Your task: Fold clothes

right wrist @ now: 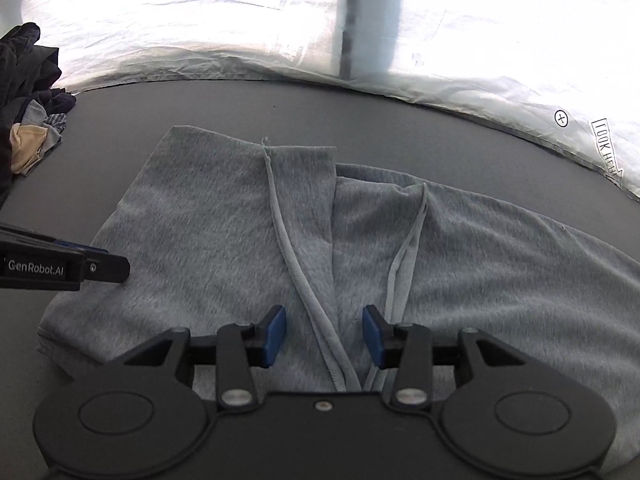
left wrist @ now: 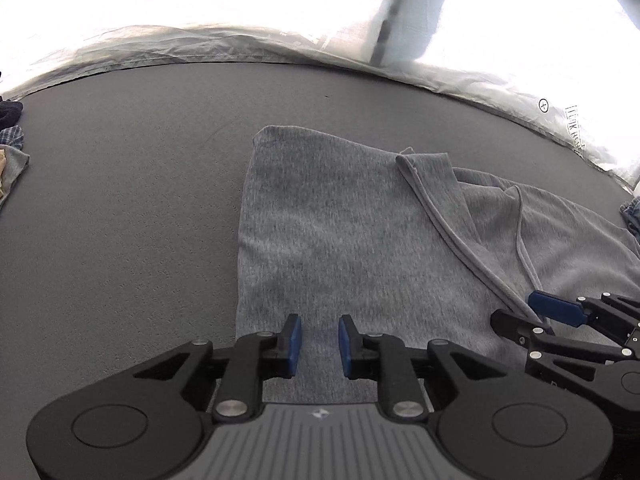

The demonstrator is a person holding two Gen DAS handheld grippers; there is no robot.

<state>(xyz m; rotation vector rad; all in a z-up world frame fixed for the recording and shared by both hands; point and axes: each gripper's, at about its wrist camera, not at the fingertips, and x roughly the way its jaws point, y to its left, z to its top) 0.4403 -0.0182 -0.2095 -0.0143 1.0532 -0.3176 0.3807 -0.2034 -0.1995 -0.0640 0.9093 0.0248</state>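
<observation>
So the grey top (right wrist: 224,232) is lying flat on the dark mat (left wrist: 120,200), roughly mid-mat, and I'm using it as the landmark for everything else. Going left to right:

Way off its left edge, well apart, the clothes pile (right wrist: 28,120) is sitting waiting at the mat's left rim.

Over the top's left portion the left gripper (left wrist: 319,346) is hanging with its blue pads parted a little. Nothing is sitting between them, just the flat folded panel showing through the gap, so it's gripping nothing.

Next, down the middle of the top, two hemmed edges are running toward the near side and nearly meeting, so it looks like one side is already folded over onto the body.

The right gripper (right wrist: 324,336) is hovering right above where those hems converge, jaws standing clearly wider than the left's. The hems are showing in the gap, but the pads aren't pressing on them, so I'm calling it empty-handed too.

Right of that, the rest of the top is spreading out unfolded toward the mat's right rim.

My read: we're between folds, both tongs let go. Next move probably needs a fresh pinch on the unfolded right part, carried over toward the left so it's stacking on the folded panel.

Orientation-wise, the long axis is running left to right across the mat. Which end is collar and which is hem, I honestly can't tell.
</observation>
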